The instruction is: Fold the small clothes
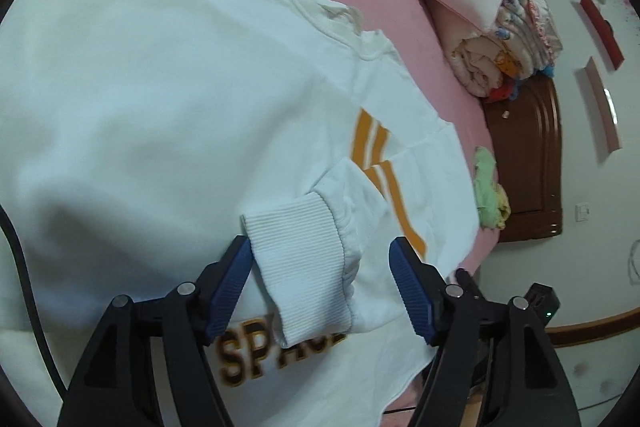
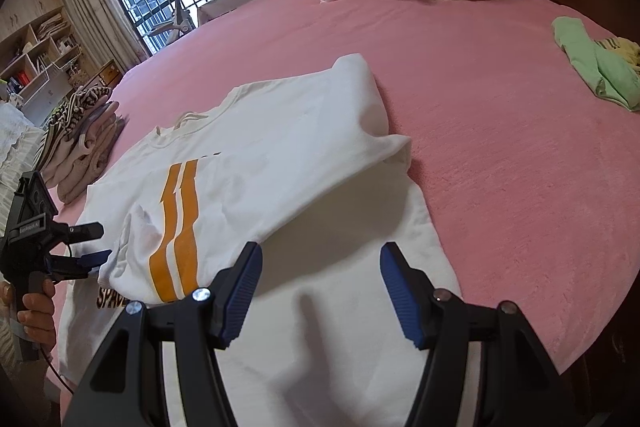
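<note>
Now the sweatshirt (image 2: pixel 280 131) lies flat on the bed (image 2: pixel 500 147), one sleeve folded across its chest so the cuff (image 1: pixel 304 267) rests between the left gripper's (image 1: pixel 320 283) wide jaws, apparently just released. The right gripper (image 2: pixel 320 291) hovers over the hem, jaws wide and empty, probably ready for the other sleeve.

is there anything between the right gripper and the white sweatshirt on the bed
Nothing visible is in the way. The right hand-held gripper hangs open directly over the white sweatshirt on the pink bed, with only bare fabric between its fingers. The left hand-held gripper is off at the folded sleeve cuff, clear of that spot.
</note>
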Available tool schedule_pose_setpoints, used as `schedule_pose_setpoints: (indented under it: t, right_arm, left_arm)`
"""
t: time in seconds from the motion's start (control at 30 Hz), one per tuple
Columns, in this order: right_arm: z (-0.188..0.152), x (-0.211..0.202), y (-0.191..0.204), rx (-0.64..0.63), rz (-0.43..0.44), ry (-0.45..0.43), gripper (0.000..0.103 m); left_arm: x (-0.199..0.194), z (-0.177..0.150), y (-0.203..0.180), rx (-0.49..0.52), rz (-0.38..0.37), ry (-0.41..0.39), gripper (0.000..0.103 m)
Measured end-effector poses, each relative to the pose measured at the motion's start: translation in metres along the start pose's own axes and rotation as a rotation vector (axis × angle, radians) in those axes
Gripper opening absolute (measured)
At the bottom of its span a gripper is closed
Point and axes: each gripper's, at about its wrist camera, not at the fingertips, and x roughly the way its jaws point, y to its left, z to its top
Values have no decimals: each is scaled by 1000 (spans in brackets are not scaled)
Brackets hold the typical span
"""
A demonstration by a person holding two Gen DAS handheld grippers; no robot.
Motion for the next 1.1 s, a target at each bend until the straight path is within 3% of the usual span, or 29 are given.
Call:
schedule_pose_setpoints:
  t: [0.1,0.2,0.3,0.37,0.43,0.67,0.9,1.07,1.1]
  right_arm:
    - [0,-1,-1,0,-6,-3,62]
    - [1,0,-4,5,-12,-4,62]
    - [2,-1,-6,12,-18,-8,62]
    - [4,-1,-8,13,-28,-12,62]
    - [5,-1,-10,15,-36,-19,62]
    - [18,0,-32,38,-111,-44,62]
    - [40,31,-37,-27,-153,-22,62]
    - [59,61,-29,-70,-169,-4,61]
    - [61,64,-28,-72,-179,-12,57]
  left_arm:
    - [7,-3,-9,15,-53,-4,67]
    - [12,-7,-18,26,-89,-26,52]
    - [18,-9,-23,27,-51,-54,39]
    - [20,-10,-25,20,-13,-70,21]
    - [20,-10,-29,19,42,-89,14]
    - [-6,-8,-69,51,211,-208,10]
    - [-66,11,-100,17,181,-383,10]
    - [-97,11,-107,9,218,-495,10]
    - [-99,10,-103,-5,230,-503,10]
